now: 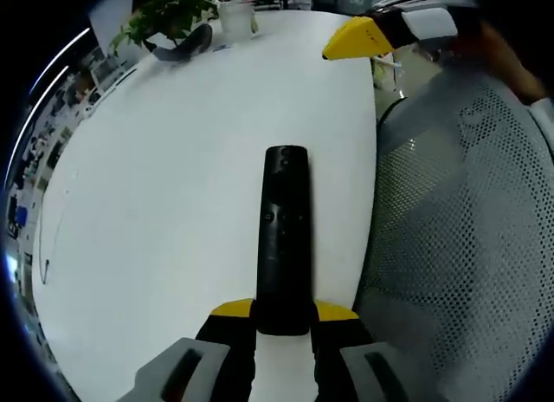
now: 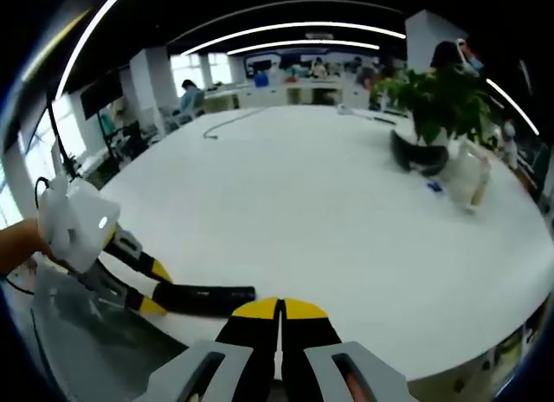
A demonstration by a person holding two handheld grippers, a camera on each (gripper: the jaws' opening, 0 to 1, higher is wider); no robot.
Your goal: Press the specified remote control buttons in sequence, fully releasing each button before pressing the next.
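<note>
The left gripper (image 1: 282,320) grips the near end of the black remote (image 1: 284,233) over the white bench (image 1: 173,203). The right gripper (image 2: 280,311) is closed, holding nothing.

black remote control (image 1: 285,237) lies flat near table edge.

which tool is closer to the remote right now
Left. The left tool is clamped on the near end of the remote, holding it over the white table. The right tool is shut and apart from the remote, beside it.
</note>
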